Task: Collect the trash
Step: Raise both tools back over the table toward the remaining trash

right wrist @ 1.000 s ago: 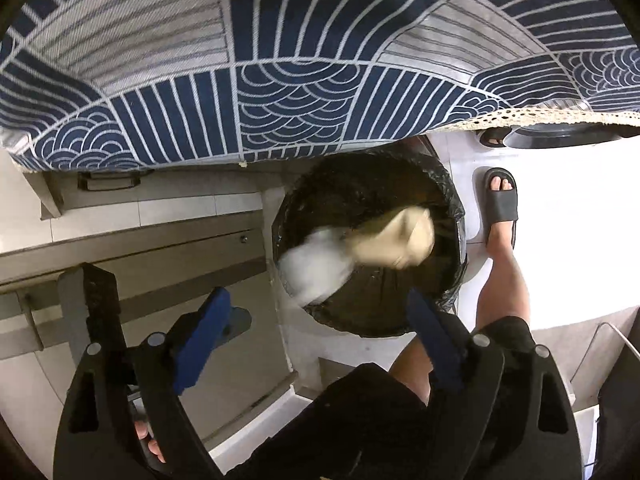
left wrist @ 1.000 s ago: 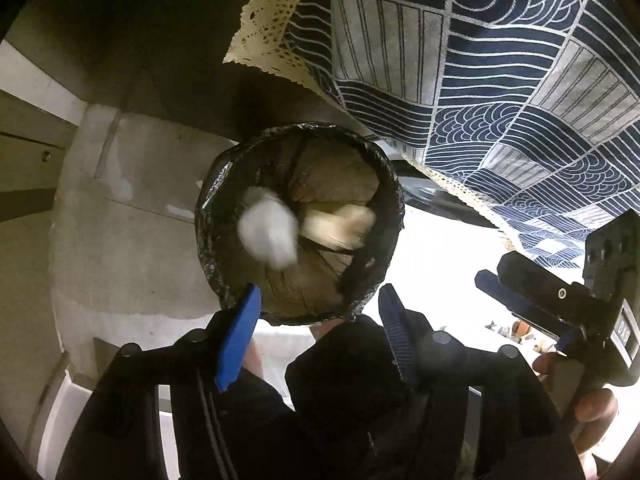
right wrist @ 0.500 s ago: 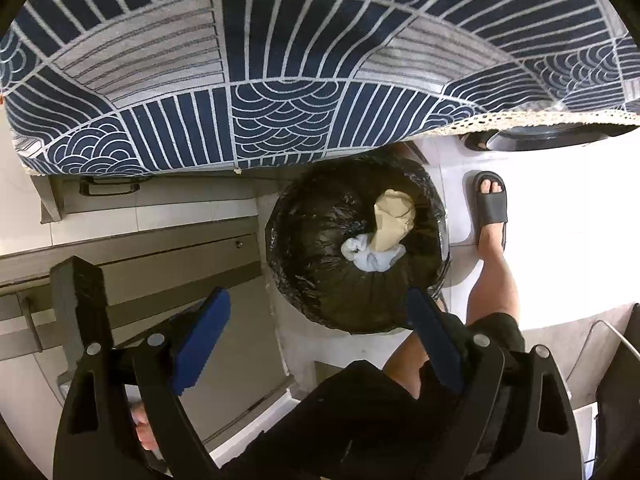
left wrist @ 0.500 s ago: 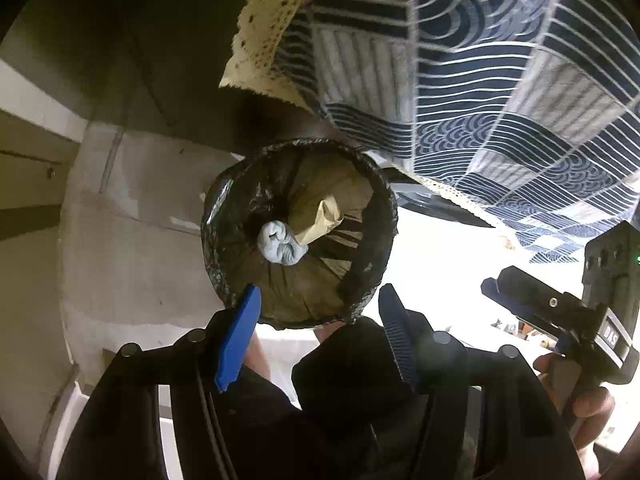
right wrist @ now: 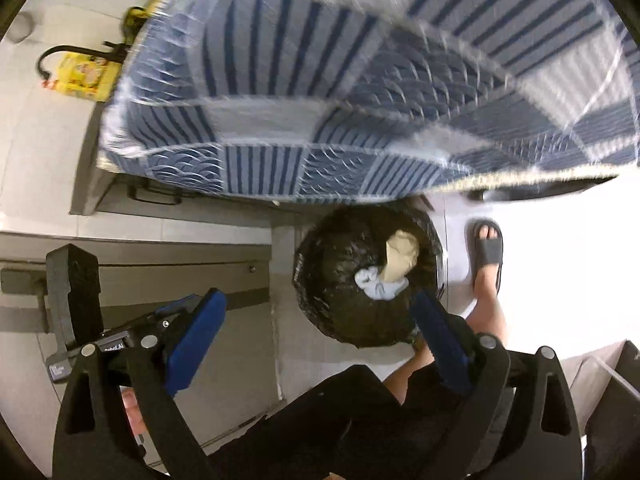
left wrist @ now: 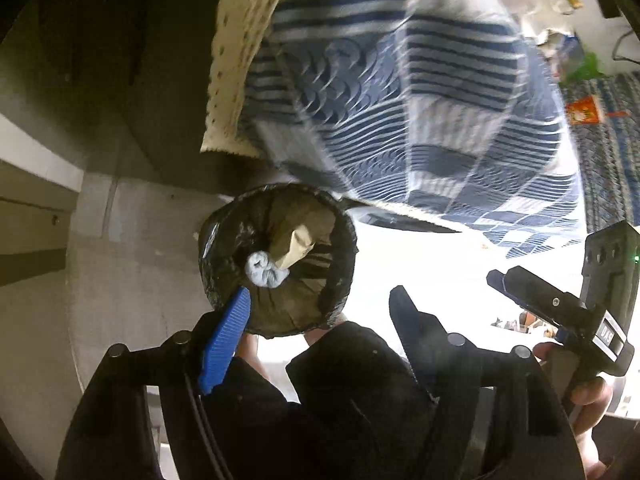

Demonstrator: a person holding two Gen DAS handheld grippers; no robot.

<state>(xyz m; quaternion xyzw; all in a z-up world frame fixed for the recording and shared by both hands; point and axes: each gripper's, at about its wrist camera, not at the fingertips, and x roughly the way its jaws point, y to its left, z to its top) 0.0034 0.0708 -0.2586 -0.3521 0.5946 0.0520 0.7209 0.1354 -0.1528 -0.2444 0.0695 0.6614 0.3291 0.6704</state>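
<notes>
A round trash bin lined with a black bag (left wrist: 340, 256) stands on the floor below both grippers; it also shows in the right wrist view (right wrist: 320, 280). Inside lie a crumpled white tissue (left wrist: 266, 272) and a brown paper wad (left wrist: 296, 246), seen in the right wrist view as the tissue (right wrist: 378, 284) and the wad (right wrist: 400, 258). My left gripper (left wrist: 320, 312) is open and empty above the bin. My right gripper (right wrist: 316, 332) is open and empty, also above it. The right gripper shows in the left wrist view (left wrist: 552, 304).
A table with a blue patterned cloth (left wrist: 400, 100) overhangs the bin; it also shows in the right wrist view (right wrist: 360, 100). The person's sandalled foot (right wrist: 486, 248) stands right of the bin. Yellow packets (right wrist: 80, 74) lie on the floor at far left. A red packet (left wrist: 584, 110) sits on the table.
The tissue and paper wad fell from mid-air and settled in the bin. Both grippers have risen and tilted up, so the bin looks smaller and the tablecloth is blurred.
</notes>
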